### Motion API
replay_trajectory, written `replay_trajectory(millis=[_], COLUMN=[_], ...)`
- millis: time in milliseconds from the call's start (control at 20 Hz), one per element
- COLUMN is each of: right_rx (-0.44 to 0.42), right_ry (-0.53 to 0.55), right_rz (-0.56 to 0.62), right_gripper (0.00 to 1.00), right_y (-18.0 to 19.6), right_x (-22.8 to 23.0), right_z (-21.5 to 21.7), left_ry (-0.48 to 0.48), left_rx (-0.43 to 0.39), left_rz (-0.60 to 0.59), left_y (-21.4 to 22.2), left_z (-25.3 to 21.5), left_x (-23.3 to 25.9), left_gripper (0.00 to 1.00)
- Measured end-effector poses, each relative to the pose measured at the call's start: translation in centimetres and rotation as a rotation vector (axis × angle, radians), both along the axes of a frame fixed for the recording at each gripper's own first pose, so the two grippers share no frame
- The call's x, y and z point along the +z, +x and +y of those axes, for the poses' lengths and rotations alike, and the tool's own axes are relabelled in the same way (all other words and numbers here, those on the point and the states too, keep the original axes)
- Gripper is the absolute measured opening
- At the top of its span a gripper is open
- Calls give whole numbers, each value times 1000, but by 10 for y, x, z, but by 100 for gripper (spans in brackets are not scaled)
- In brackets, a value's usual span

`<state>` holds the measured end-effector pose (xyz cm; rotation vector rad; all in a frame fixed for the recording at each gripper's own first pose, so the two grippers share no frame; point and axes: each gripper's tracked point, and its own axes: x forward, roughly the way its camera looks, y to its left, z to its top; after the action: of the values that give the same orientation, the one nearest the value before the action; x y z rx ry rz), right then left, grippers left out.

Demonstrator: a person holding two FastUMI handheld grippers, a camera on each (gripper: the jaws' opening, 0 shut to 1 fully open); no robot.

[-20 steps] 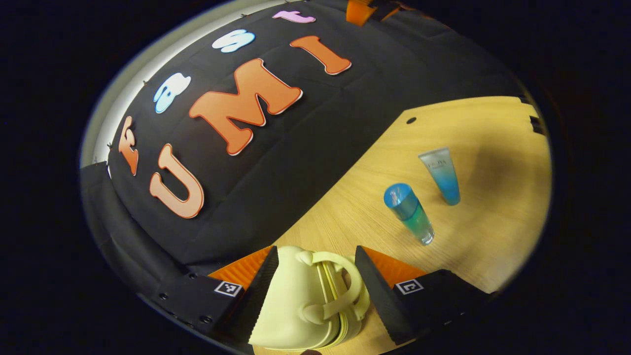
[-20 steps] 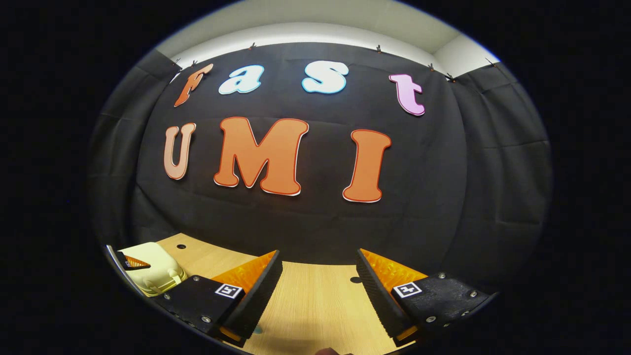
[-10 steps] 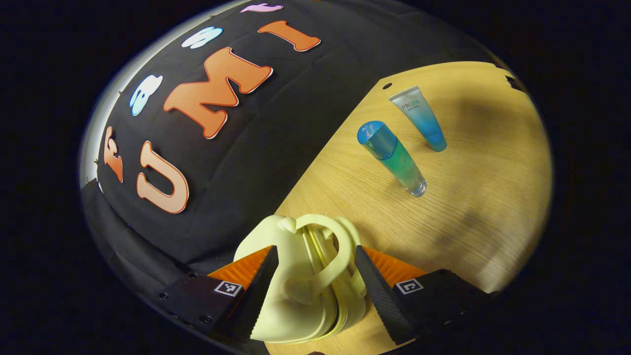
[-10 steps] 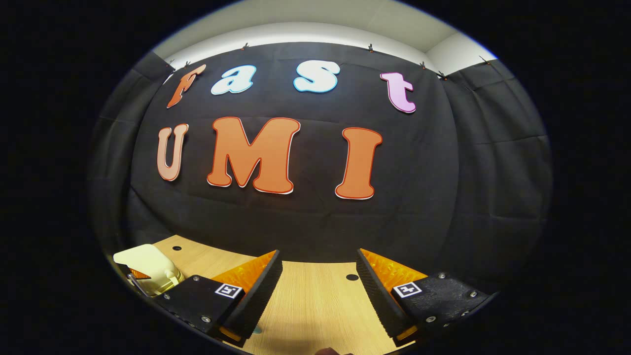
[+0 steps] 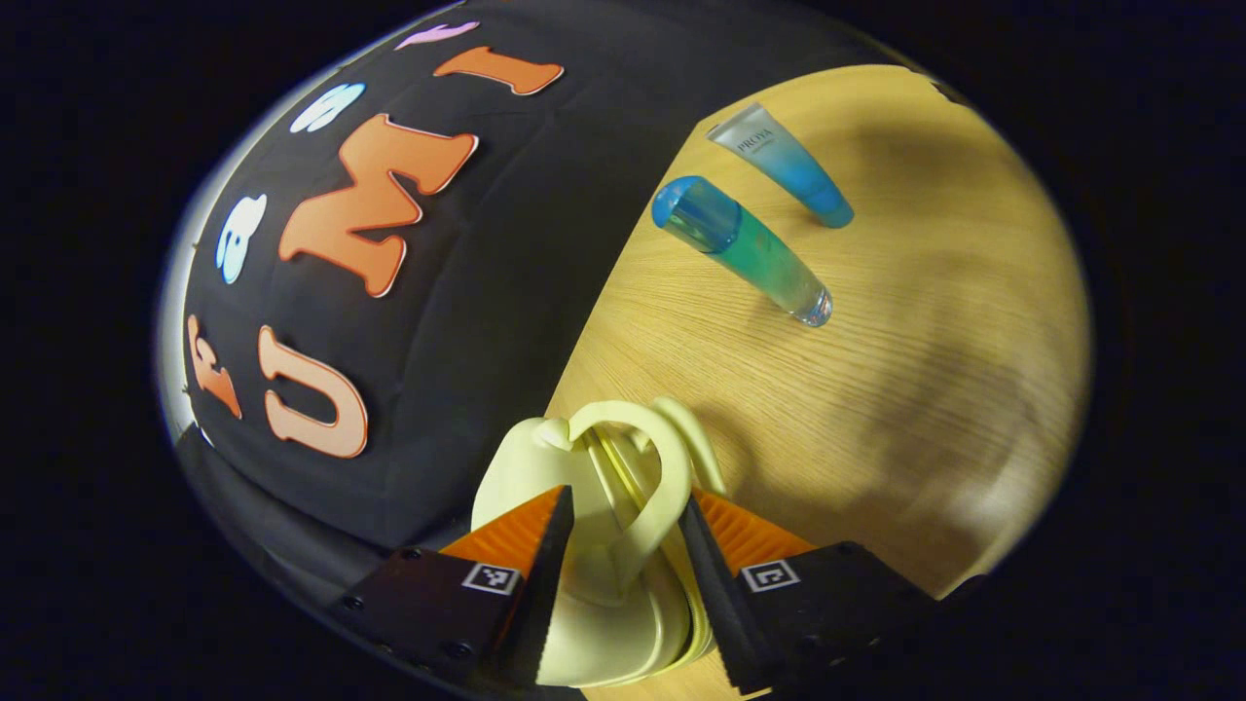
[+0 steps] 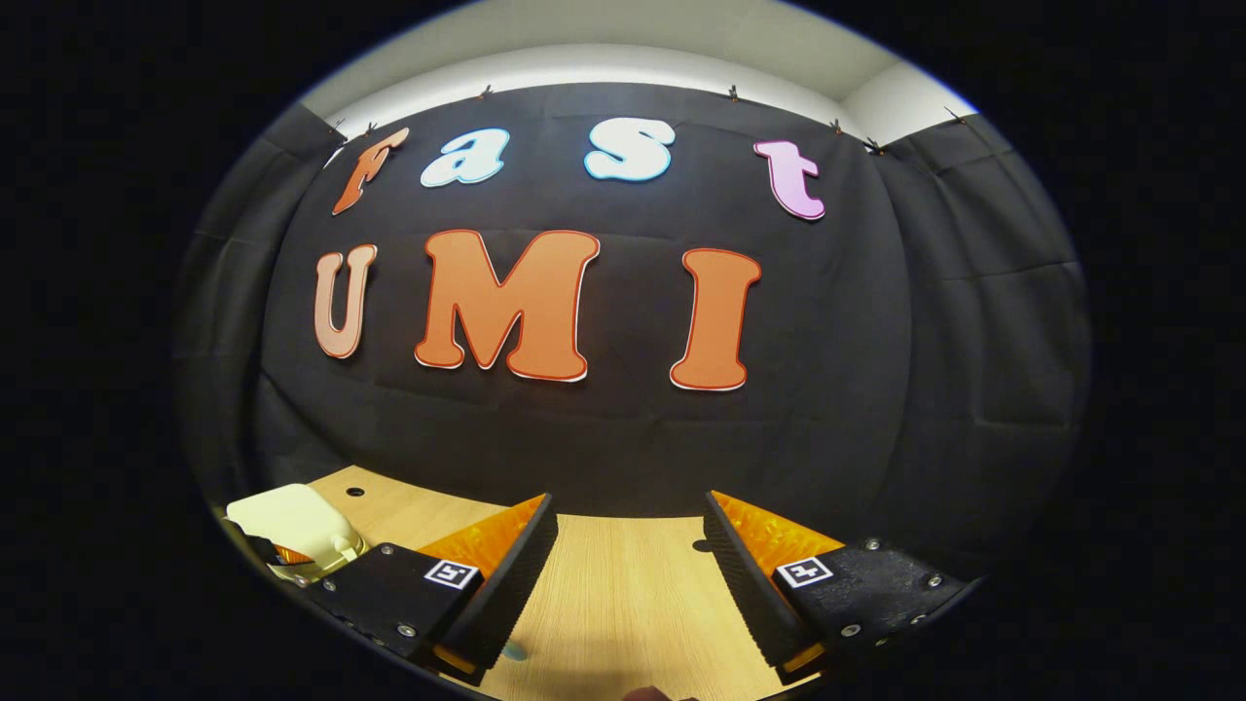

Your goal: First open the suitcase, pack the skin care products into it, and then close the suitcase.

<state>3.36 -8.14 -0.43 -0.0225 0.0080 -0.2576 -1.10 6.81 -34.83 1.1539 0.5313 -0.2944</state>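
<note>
- A wood-grain tabletop (image 5: pixel 876 389) met black cloth.
- The left gripper (image 5: pixel 623 545) had narrowed around the pale, smooth suitcase's (image 5: pixel 594 584) looped handle (image 5: pixel 642 477); contact unclear.
- A translucent bottle (image 5: pixel 740 248) and tapered tube (image 5: pixel 784 164) stood beyond.
- The right gripper (image 6: pixel 628 574) gaped wide, empty.

My left gripper (image 5: pixel 621 545) has black jaws faced with ribbed orange, each carrying a small black-and-white square marker; my right gripper (image 6: pixel 628 550) is coloured the same. The suitcase (image 5: pixel 594 545) is pale yellow-cream. The bottle (image 5: pixel 745 253) fades from blue cap through teal to clear. The tube (image 5: pixel 784 167) runs frosted white to blue. The table (image 5: pixel 876 389) is light wood grain.
</note>
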Motion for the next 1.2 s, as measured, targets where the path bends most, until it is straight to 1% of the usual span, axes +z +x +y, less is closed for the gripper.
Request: replay_trajectory(millis=[50,100,150,200,250,300,400,600,650,700,800,900,1100,1200], right_rx=[0,-3,-5,-6,-5,-5,-1,21,28,36,54,72,100,113], right_ry=[2,1,1,1,2,1,1,5,2,-3,-11,-13,-29,-44], right_rz=[-1,-2,-1,2,3,4,4,14,14,15,12,8,8,11], right_gripper=[95,95,95,95,95,95,95,95,95,95,95,95,95,95], right_y=[0,-1,-2,-3,-3,-4,-3,-1,1,3,5,9,14,17], right_x=[1,1,1,0,0,0,1,0,1,2,5,7,13,15], right_z=[0,0,0,0,1,2,6,18,22,25,35,43,58,67], left_ry=[10,29,41,50,40,17,-49,-144,-175,-203,-247,-307,-432,-476], left_rx=[-16,-22,-37,-54,-61,-48,-24,34,54,67,75,104,181,210], left_rz=[7,3,6,-32,-47,-37,-27,-88,-99,-103,-96,-101,-131,-178], left_y=[-1,0,-2,8,1,-2,0,14,18,22,31,38,49,56], left_z=[-1,0,-3,2,-4,-3,-1,13,17,21,28,37,66,84], left_x=[-4,-5,-4,-1,8,9,18,67,77,85,101,118,150,166], left_gripper=[57,33,26,26,10,5,5,4,2,4,4,4,4,4])
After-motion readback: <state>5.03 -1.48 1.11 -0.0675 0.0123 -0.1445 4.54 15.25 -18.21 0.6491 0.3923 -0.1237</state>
